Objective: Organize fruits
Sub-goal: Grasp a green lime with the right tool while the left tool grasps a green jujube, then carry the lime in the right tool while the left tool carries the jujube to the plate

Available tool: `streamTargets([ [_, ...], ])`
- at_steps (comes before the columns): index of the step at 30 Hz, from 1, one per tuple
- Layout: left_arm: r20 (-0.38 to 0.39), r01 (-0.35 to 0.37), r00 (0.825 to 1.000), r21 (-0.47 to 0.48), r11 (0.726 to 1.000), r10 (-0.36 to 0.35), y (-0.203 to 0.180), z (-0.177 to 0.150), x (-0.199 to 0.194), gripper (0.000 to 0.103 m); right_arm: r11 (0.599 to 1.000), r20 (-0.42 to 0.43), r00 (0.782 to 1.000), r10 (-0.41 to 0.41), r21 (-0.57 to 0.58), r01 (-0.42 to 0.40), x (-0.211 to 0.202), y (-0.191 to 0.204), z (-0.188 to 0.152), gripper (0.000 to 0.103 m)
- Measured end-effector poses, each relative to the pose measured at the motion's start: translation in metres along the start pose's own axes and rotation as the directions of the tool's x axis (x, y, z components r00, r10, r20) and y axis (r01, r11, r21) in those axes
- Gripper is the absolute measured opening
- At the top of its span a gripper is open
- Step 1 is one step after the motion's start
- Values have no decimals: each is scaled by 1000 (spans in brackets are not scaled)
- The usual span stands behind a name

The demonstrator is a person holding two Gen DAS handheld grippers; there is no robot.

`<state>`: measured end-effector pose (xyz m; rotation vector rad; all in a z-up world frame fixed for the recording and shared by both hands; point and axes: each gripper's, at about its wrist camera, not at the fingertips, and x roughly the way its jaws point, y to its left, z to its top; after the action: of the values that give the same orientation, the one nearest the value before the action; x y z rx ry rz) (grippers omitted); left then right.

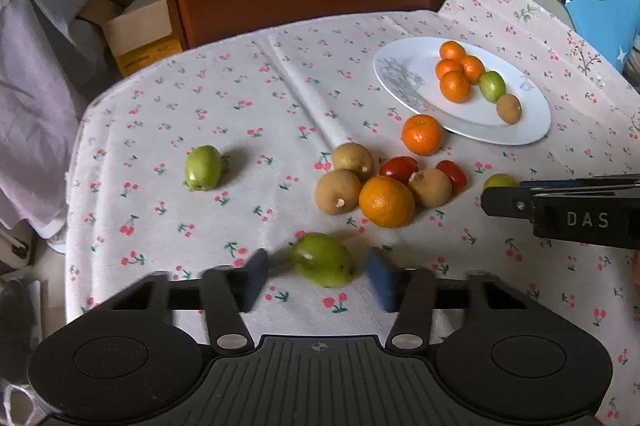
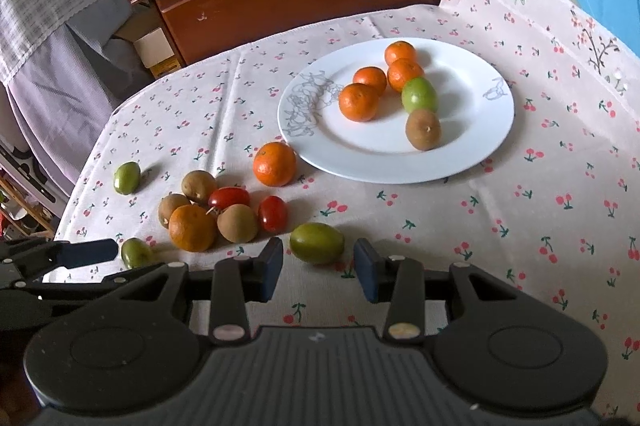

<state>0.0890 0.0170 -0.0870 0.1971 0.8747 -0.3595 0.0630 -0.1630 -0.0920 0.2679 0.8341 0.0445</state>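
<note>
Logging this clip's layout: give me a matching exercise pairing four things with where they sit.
Things:
1. white plate
2. two red tomatoes
3. green fruit nearest the left gripper
4. lone orange

Places:
A. on the cloth just off the plate's rim
B. between open fingers, untouched
C. holding four oranges, a green fruit and a brown fruit
D. in the cluster with brown fruits and an orange

Pairs: 1-C, 2-D, 3-B, 4-A
</note>
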Motion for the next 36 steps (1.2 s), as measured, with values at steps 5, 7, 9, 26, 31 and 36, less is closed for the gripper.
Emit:
streamTargets([
  [5, 7, 5, 1000, 24, 1000, -5, -5, -2, 0, 31, 1000, 4, 1000, -7, -21, 7, 1, 2, -1, 30],
  [7, 7, 13, 1000, 15, 1000, -13, -4, -1, 0, 30, 1000, 5, 1000, -7, -20, 7, 1, 2, -1, 30],
  [9, 7, 24, 1000, -4, 1000, -24, -1, -1, -1, 30, 1000, 6, 1000, -8, -19, 8, 1, 2, -1, 30],
  [26, 97, 66, 994, -70, 995, -59, -2, 16, -20, 30, 998, 47, 997, 56, 36, -58, -16, 2, 11, 30],
  [31, 131, 86, 989, -92, 992, -74, -7, 29, -25, 30, 996, 79, 995, 65, 62, -70, -25, -2, 18, 30],
  [36, 149, 103, 985, -114, 988, -86, -12, 40, -26, 30, 993, 93, 993, 66, 87, -74, -29, -7, 22, 30],
])
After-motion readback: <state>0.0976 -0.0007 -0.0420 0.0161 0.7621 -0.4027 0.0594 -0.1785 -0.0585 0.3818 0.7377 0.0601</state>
